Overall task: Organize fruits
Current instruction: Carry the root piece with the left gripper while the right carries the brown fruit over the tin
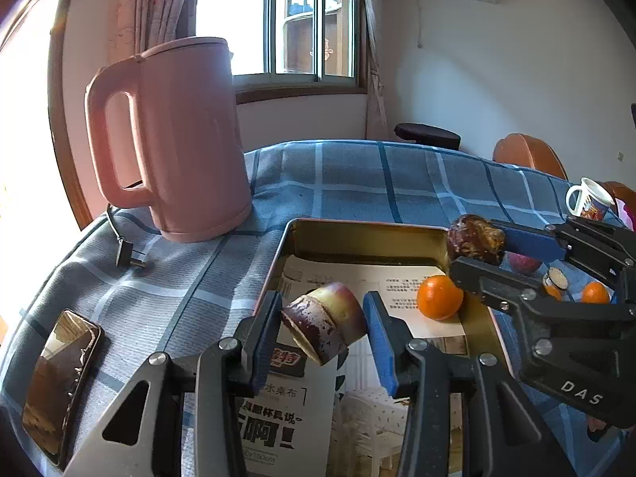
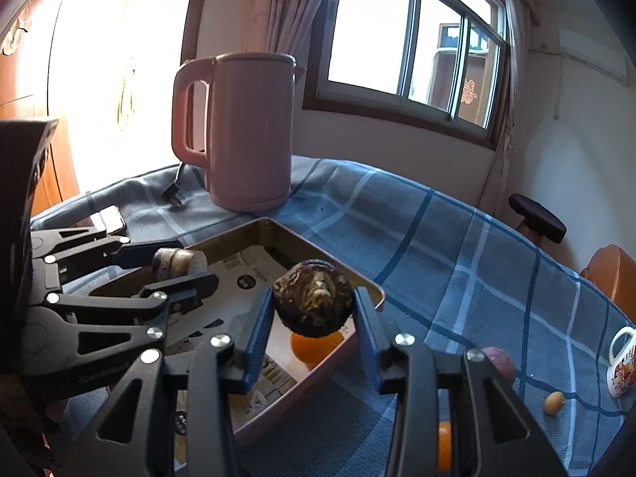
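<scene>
My left gripper (image 1: pixel 322 310) is shut on a short purple-skinned cane piece (image 1: pixel 324 324) with a pale cut end. It hangs over the near left part of a gold metal tray (image 1: pixel 357 234) lined with printed paper. My right gripper (image 2: pixel 315 298) is shut on a dark brown lumpy fruit (image 2: pixel 314 306), held above the tray's right rim (image 2: pixel 369 287). An orange (image 1: pixel 439 297) lies in the tray just below that fruit. In the left wrist view the right gripper (image 1: pixel 477 246) comes in from the right. In the right wrist view the left gripper (image 2: pixel 187 264) sits at the left with the cane piece (image 2: pixel 179 263).
A pink kettle (image 1: pixel 179 139) stands behind the tray, its plug (image 1: pixel 127 255) on the blue checked cloth. A phone (image 1: pixel 59 377) lies at the near left. Right of the tray are a reddish fruit (image 2: pixel 501 361), a small yellow fruit (image 2: pixel 553 402), oranges (image 1: pixel 594 292) and a mug (image 2: pixel 622 361).
</scene>
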Motion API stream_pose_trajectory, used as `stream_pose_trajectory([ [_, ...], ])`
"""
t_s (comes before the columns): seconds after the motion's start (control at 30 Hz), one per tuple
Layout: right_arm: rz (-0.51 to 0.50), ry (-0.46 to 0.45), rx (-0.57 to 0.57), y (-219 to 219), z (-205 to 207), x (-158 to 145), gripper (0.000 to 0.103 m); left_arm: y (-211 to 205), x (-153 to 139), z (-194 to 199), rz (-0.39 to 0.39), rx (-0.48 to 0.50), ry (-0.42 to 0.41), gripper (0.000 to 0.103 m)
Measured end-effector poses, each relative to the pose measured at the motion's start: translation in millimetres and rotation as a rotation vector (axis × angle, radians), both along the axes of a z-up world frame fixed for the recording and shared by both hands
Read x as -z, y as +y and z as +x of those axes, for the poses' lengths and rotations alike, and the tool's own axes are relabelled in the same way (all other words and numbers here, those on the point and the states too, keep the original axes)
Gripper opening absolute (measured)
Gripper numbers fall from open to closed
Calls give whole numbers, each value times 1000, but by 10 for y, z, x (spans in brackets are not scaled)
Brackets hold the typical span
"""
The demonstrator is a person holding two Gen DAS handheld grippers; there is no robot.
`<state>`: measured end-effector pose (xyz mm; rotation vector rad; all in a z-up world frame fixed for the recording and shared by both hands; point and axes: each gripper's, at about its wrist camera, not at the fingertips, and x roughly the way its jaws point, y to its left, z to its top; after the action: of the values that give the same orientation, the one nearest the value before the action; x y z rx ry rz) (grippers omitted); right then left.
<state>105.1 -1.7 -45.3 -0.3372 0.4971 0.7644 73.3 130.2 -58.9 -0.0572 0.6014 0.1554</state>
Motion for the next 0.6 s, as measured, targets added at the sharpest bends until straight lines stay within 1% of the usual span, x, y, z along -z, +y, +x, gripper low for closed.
stream_pose_trajectory([
  [0.6,-62,21,-17,155,34,144,44,22,74,108,0,14,68,45],
])
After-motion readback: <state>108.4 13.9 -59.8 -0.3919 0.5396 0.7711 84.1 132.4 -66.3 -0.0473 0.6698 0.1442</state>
